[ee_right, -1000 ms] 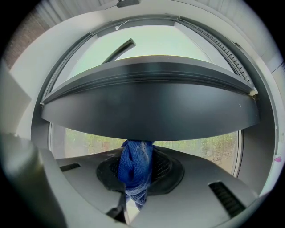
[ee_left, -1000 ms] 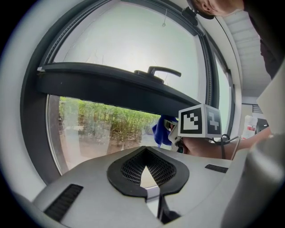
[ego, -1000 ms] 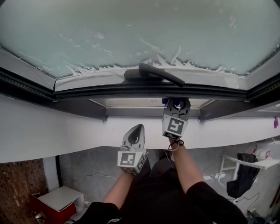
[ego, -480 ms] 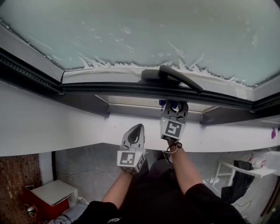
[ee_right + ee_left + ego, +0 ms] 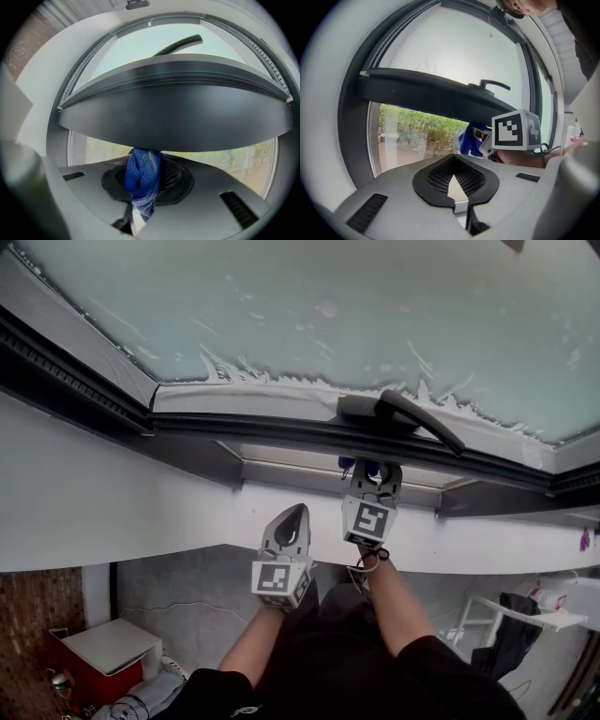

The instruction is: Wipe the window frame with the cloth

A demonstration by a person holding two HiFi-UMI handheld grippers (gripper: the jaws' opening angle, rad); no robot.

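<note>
The right claw (image 5: 139, 190) pinched a bunched blue woven cloth (image 5: 143, 174). The cloth poked up and seemed to touch the underside of the dark grey metal window frame (image 5: 173, 123). The wiping step looked under way. Next, I think, it would need a slide along that frame. The left claw (image 5: 455, 183), pressed together and empty, hung below the frame.

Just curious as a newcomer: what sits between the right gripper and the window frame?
A blue cloth, pinched in the right gripper, reaches up to the window frame; the right gripper view shows it.
</note>
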